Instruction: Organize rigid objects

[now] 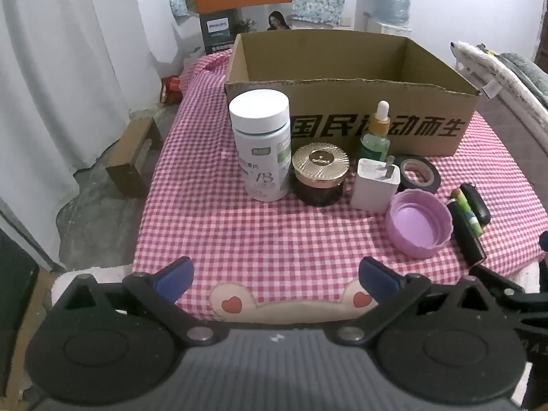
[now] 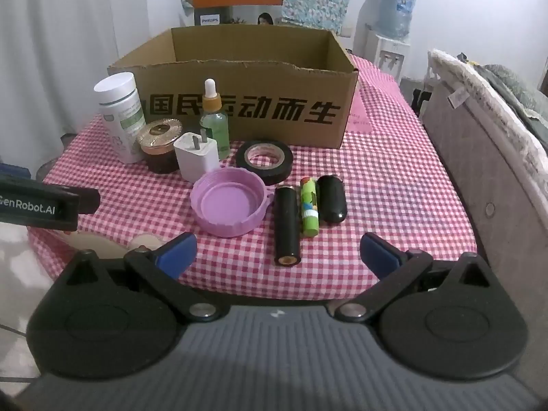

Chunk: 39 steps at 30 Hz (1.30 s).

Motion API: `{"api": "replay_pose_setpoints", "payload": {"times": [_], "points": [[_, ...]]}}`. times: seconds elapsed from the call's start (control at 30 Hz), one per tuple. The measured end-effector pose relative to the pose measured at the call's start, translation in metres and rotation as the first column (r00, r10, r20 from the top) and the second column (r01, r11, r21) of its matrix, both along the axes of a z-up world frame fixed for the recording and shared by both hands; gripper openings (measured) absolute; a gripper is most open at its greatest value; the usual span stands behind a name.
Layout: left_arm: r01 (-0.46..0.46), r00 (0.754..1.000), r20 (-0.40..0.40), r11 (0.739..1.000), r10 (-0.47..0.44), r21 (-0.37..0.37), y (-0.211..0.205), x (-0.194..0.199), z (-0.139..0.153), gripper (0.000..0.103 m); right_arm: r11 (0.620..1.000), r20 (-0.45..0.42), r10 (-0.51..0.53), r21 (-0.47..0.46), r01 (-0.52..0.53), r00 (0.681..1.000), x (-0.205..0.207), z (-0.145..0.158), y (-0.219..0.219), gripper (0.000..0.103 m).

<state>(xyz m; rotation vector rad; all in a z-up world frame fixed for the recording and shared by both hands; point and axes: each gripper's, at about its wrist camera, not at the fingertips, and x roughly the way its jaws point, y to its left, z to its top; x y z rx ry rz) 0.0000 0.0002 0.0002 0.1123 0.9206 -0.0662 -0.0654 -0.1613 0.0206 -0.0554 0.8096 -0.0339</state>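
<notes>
An open cardboard box [image 1: 376, 130] [image 2: 246, 113] stands at the back of a pink checked table. In front of it stand a white supplement bottle [image 1: 262, 147] [image 2: 120, 116], a gold-lidded jar [image 1: 320, 174] [image 2: 159, 145], a green dropper bottle [image 1: 376, 133] [image 2: 214, 120], a white charger [image 1: 375, 185] [image 2: 197, 157], a black tape roll [image 1: 419, 173] [image 2: 264, 159], a purple lid [image 1: 419, 222] [image 2: 227, 205], a black tube [image 2: 287, 227], a green stick [image 2: 309, 207] and a black case [image 2: 330, 198]. My left gripper [image 1: 274, 279] and right gripper [image 2: 277, 253] are open and empty, near the table's front edge.
The left gripper's body [image 2: 41, 205] shows at the left of the right wrist view. A mattress edge [image 2: 479, 157] runs along the table's right side. A small cardboard box [image 1: 133, 161] lies on the floor to the left. A water dispenser [image 2: 390, 34] stands behind.
</notes>
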Motion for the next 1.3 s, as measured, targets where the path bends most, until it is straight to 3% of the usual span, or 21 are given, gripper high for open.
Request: {"api": "replay_pose_setpoints", "payload": {"times": [0.17, 0.27, 1.3], "points": [[0.004, 1.0, -0.002, 1.0, -0.004, 0.001, 0.001, 0.0, 0.0, 0.103, 0.998, 0.018, 0.001, 0.061, -0.002, 1.0, -0.003, 0.001, -0.009, 0.102], [0.007, 1.0, -0.011, 1.0, -0.007, 0.008, -0.001, 0.002, -0.005, 0.103, 0.999, 0.02, 0.005, 0.031, -0.005, 1.0, -0.002, 0.002, -0.003, 0.102], [-0.016, 1.0, -0.021, 1.0, 0.016, 0.016, 0.004, 0.005, -0.01, 0.103, 0.998, -0.017, 0.018, 0.056, -0.017, 1.0, 0.011, -0.001, 0.003, 0.102]]}}
